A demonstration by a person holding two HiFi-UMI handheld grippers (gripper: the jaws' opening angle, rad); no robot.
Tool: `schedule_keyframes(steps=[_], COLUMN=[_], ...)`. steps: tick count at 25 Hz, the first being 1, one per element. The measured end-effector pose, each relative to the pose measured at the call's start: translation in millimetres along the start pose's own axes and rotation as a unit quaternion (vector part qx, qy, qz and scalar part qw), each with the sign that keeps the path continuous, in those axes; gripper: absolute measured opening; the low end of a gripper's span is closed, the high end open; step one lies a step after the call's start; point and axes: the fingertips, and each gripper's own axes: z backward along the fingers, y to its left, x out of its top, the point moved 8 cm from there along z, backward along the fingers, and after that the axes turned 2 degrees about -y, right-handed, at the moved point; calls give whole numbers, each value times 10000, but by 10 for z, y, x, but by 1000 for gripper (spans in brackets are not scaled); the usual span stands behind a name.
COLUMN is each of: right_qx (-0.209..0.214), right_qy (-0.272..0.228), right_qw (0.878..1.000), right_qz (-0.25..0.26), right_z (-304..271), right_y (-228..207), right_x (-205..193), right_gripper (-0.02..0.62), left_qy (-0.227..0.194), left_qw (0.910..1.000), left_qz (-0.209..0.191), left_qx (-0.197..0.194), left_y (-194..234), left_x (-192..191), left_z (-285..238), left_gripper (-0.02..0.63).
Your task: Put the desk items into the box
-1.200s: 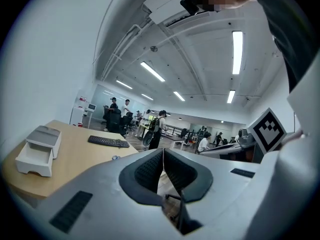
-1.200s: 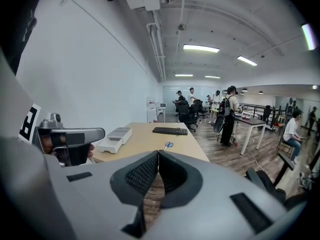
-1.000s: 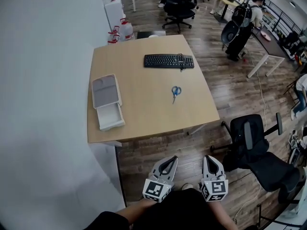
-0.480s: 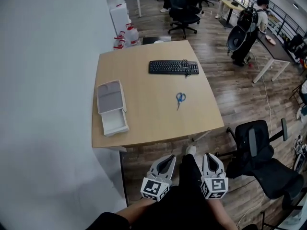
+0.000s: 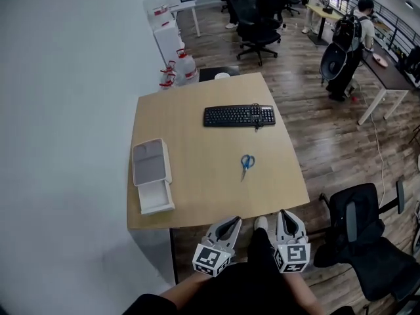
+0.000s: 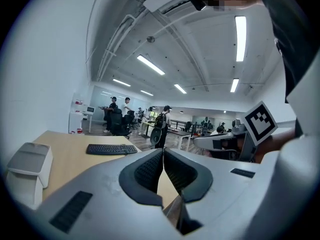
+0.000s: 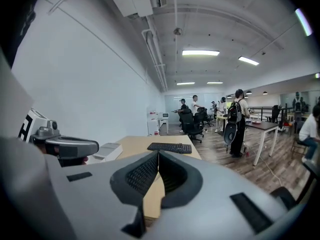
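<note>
The fingers point(image 6: 147, 171) of the left gripper point(image 5: 235, 220) are pressed together with nothing between them; the right gripper point(image 5: 284, 213) matches it, its fingers point(image 7: 172, 174) closed tip to tip on air. Both are held low and close to the person's body, just at the near edge of the pale wooden desk point(image 5: 197, 136); this reads as a carrying posture, since nothing is in reach yet and no grasp has begun.

Out on the desk, the small blue-handled scissors point(image 5: 247, 163) lie alone on bare wood, nearest the right gripper; the black computer keyboard point(image 5: 239, 115) sits well beyond them, near the far edge. The white rectangular box point(image 5: 152, 182) stands at the desk's left edge with its lid thrown back flat behind the tray; it is probably left open like that so things can be dropped straight in. A black office chair point(image 5: 364, 241) stands on the floor to the right, apart from the desk.

Only the head view shows the scissors and the whole layout; neither gripper view shows them. The left gripper view catches the box point(image 6: 27, 169) close at its left and the keyboard point(image 6: 111, 148) past the fingers; the right gripper view shows the keyboard point(image 7: 170, 147), a corner of the box point(image 7: 105, 151), and the left gripper point(image 7: 65, 146) beside it. The gripper views alone settle that the fingers are closed and empty.
</note>
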Motion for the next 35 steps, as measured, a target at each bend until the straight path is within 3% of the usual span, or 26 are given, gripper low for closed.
schedule_keyframes(steps=[4,17,27,31,35], right_qx=[93,595,1024,1086,1126], right_qy=[-29,290,459,554,641], right_qw=[9987,9978,9935,9924,9913], right_qz=[502,-34,-182,-191,-231], right_z=[-330,-1500,-2168,-2328,-2465], right_y=[-292,-1228,-1630,-1766,-1896], right_x=[148,203,236,204,153], right_gripper=[61,61,61,61,61], left_qy=[152,1083,1488,1750,1871], left_qw=[9999,9917,9837,9795,9765], left_qz=[-9,327,304,353,386], left_qx=[76,605,957,938,998], left_y=[139,808,1120,1228,1319], left_x=[34,-154,-254,-376,-447], left_z=[-496,-1881,-2511,-2689,-2810], left_gripper=[17,18,20,91,112])
